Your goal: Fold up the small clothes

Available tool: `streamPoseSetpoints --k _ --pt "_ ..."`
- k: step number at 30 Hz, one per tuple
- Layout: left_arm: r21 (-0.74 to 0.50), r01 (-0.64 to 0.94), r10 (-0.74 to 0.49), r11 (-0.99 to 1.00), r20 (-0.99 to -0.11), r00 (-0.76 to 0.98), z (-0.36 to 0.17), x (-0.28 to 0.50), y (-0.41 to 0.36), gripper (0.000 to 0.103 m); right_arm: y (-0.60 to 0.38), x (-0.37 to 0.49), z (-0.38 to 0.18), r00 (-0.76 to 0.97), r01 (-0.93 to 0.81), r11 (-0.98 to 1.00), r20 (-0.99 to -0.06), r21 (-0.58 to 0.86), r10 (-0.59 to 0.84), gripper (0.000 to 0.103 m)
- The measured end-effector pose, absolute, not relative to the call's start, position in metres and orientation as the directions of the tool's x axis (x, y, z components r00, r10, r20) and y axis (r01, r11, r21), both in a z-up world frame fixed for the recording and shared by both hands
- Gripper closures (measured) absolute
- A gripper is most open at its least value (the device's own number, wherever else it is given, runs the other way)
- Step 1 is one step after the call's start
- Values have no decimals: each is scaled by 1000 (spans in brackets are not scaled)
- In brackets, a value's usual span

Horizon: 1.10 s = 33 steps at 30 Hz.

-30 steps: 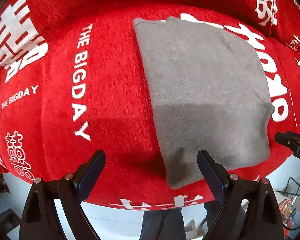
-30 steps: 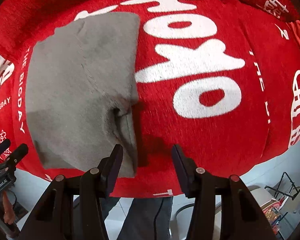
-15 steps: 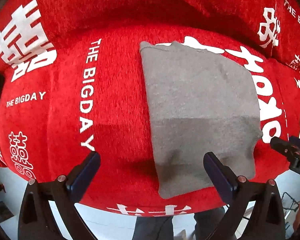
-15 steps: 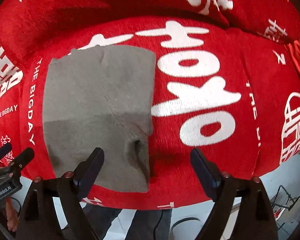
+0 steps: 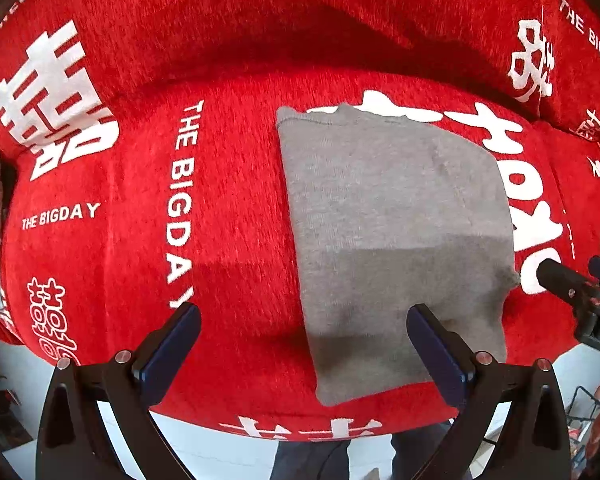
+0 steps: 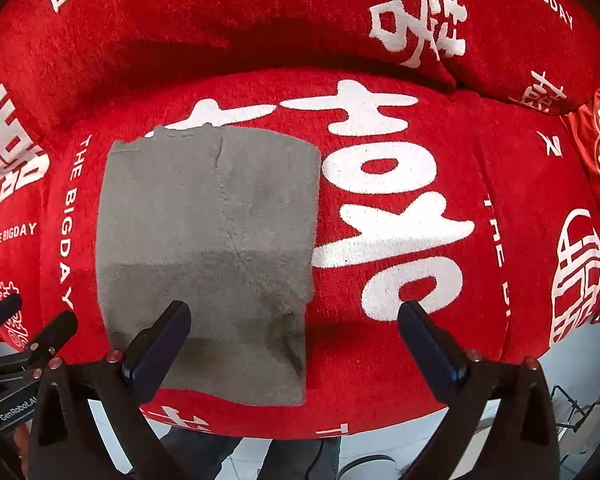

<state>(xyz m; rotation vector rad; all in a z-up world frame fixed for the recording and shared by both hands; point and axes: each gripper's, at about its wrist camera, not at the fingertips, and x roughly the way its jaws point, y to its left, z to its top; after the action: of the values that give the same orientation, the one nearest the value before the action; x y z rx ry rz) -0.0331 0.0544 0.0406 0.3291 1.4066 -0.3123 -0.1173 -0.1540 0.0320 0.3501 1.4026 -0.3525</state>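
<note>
A grey knitted garment (image 5: 396, 240) lies folded into a flat, roughly rectangular shape on a red seat cushion (image 5: 228, 184). In the left wrist view it fills the centre and runs toward 5 o'clock; in the right wrist view (image 6: 208, 248) it sits left of centre, reaching toward 7 o'clock. Its near edge lies close to the cushion's front edge. A small bump of fabric sticks out at the garment's near right side, and a crease runs down its length. A shadow darkens its nearer half.

The left gripper (image 5: 300, 340) has its two dark fingers spread wide apart, holding nothing. Its right finger (image 5: 436, 352) overlaps the garment's near edge in the picture; whether it touches cannot be told. The right gripper (image 6: 294, 338) is likewise spread wide and holds nothing, its left finger (image 6: 156, 344) overlapping the garment's near left corner.

The cushion carries large white characters and the words "THE BIGDAY" (image 5: 180, 204). A red backrest (image 6: 260, 12) with the same print rises at 12 o'clock. A pale floor (image 6: 576, 368) shows beneath the cushion's front edge.
</note>
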Motion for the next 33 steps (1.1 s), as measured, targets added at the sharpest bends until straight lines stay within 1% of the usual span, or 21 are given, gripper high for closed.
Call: streamPoseSetpoints --k 33 --pt "56 392 5 918 -991 130 35 -26 53 0 -150 -110 21 90 427 904 -996 31 -9 0"
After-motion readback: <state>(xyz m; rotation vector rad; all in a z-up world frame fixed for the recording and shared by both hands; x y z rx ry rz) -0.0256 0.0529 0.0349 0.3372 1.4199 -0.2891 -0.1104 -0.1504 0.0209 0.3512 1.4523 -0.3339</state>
